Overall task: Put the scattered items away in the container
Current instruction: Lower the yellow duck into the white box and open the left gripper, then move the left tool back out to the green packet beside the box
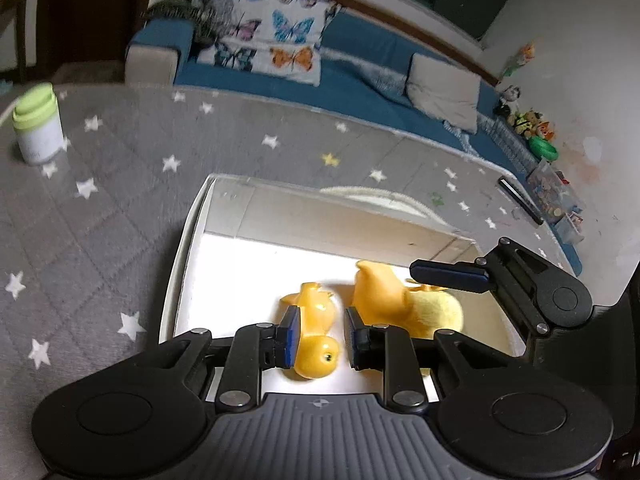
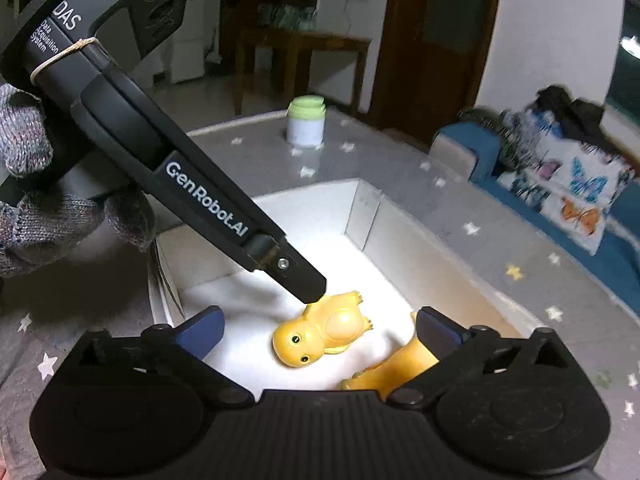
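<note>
Closest in, the left gripper hangs over the white box, its blue pads only narrowly apart and nothing pinched between them (the small yellow dinosaur seen through the gap lies on the box floor below). Far off to the left, a white jar with a green lid stands upright on the grey star-patterned mat, well apart from the box. Moving right, a second yellow toy lies in the box just beside the dinosaur. Over it reaches one dark finger of the right gripper. Behind the mat runs a blue sofa with a butterfly cushion.

From the right wrist, a hand in a grey knitted glove at the left edge holds the left gripper's handle. Its tip comes down just above the dinosaur's tail end, and whether it touches I cannot tell. The dinosaur lies on its back on the white floor. The right gripper stands wide, its pads well clear of the dinosaur on either side. Under its right-hand pad lies the second yellow toy, with contact unclear.
</note>
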Tool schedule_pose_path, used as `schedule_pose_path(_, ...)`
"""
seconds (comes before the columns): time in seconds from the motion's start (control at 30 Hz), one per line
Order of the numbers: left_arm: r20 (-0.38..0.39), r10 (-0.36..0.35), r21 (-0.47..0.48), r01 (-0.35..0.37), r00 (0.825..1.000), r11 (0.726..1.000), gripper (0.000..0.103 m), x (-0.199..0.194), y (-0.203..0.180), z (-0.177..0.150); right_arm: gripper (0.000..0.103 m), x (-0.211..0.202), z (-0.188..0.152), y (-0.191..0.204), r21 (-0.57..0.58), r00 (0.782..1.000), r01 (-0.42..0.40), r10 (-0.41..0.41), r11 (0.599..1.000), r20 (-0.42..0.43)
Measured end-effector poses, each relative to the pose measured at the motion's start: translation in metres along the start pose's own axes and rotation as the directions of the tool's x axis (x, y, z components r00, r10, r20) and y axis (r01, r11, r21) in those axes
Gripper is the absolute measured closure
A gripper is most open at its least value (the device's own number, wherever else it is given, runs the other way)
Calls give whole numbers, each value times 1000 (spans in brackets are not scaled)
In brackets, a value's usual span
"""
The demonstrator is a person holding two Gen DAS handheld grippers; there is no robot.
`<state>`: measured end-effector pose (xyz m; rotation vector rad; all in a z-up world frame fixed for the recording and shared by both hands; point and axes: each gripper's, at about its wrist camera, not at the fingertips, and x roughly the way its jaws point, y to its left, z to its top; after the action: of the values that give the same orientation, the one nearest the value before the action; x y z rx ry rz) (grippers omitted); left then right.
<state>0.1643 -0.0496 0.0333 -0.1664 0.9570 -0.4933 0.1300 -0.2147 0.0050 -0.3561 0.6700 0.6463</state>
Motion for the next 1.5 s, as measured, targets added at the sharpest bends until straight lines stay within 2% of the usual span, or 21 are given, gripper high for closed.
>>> schedule_pose_path(0.2,67,-14,29,13,998,1000,75,-26,-18,-18,0,-36,-7,13,33,993,46,-49,998,103)
schedule_pose_path(0.5,153,-13,52,5,988,999,74,-60,-43,-62,0,-86,-40,36,154,962,138,-169,978,213)
schedule_pose_path(0.87,166,44,57,-54,985,997,74,-69,-67,-122,0,-127,-87,66,285,947,142,-214,948,240)
schedule_pose_path(1.03,165,80,86,-95,983,992,74,-68,-77,-144,0,-137,-105,74,327,950,151,-228,933,211)
schedule_pose_path(1.3,120,72,69,-80,990,994,74,-61,-74,-163,0,-140,-127,88,344,958,173,-239,923,160)
schedule_pose_path(1.5,102,80,61,-87,992,994,74,-59,-72,-172,0,-139,-136,101,345,958,167,-235,923,163)
